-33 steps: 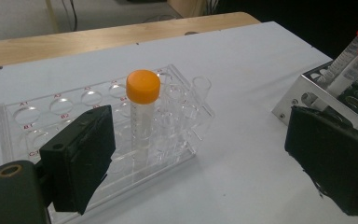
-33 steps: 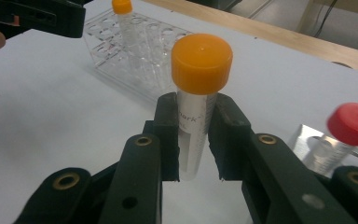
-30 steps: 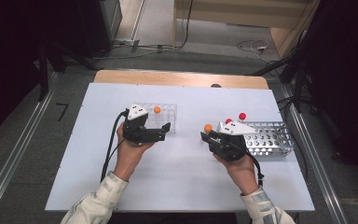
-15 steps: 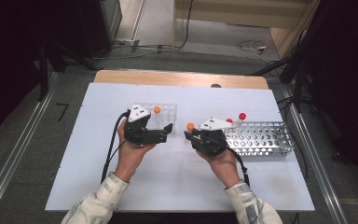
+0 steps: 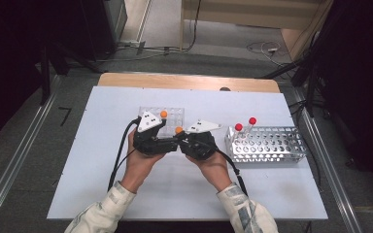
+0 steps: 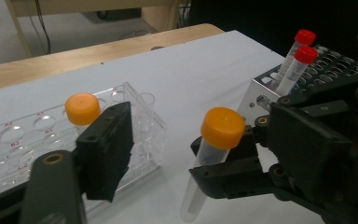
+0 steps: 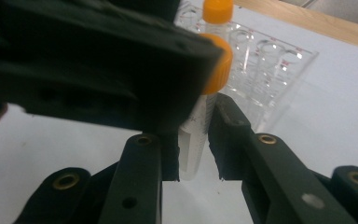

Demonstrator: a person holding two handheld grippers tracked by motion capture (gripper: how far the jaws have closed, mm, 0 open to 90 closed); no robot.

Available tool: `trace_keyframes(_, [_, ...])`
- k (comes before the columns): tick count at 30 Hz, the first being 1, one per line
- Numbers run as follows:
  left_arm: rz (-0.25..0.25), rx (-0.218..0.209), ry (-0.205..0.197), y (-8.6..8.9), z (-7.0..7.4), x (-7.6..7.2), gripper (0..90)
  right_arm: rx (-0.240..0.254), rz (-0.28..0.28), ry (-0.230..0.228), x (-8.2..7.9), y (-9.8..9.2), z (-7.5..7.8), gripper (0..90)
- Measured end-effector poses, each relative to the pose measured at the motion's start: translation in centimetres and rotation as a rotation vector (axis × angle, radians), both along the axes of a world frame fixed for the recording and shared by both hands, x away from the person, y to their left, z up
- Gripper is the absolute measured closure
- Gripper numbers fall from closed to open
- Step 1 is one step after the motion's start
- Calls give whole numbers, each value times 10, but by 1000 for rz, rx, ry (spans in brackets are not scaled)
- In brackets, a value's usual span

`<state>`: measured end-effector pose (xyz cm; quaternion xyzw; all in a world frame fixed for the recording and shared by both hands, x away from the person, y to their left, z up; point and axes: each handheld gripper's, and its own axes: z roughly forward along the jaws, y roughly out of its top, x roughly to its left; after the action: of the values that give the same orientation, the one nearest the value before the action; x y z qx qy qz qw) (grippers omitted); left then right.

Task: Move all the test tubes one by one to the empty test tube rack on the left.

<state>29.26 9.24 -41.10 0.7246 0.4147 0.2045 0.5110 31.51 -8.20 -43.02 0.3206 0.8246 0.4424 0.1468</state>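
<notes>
My right gripper point(image 5: 183, 141) is shut on a clear tube with an orange cap point(image 5: 178, 130), held upright just above the white table; its pads grip the tube's body point(image 7: 195, 135). My left gripper point(image 5: 169, 142) faces it from the left. The left jaws have just been closing, with that tube point(image 6: 216, 140) standing between them. A gap still shows between the tube and the left finger point(image 6: 106, 149). A second orange-capped tube point(image 5: 163, 114) stands in the clear plastic rack point(image 5: 172, 115) behind the grippers. Two red-capped tubes point(image 5: 245, 124) stand in the metal rack point(image 5: 267, 144).
The metal rack lies right of my right hand, the clear rack point(image 6: 23, 144) just beyond the left gripper. A wooden board point(image 5: 189, 81) runs along the table's far edge. Cables trail from both grippers toward the person's sleeves.
My right gripper has travelled left from the metal rack with the orange-capped tube and now meets the left gripper at the table's middle. The left hand has stayed put.
</notes>
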Motion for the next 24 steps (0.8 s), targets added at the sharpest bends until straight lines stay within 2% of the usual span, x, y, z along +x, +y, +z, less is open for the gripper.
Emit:
trace_keyframes(5, [-27,29,-11,-4,-2,-2,474,5,8,0,-1,4,1,714])
trace_keyframes(12, [-7,52,-22,-5,-2,-3,614,6,7,3,-1,4,1,714])
trace_keyframes(19, [-6,69,-33,-7,-2,-4,690,5,7,5,-1,4,1,714])
trace_keyframes(24, [-4,73,-34,-6,-2,-4,700,6,8,5,-1,4,1,714])
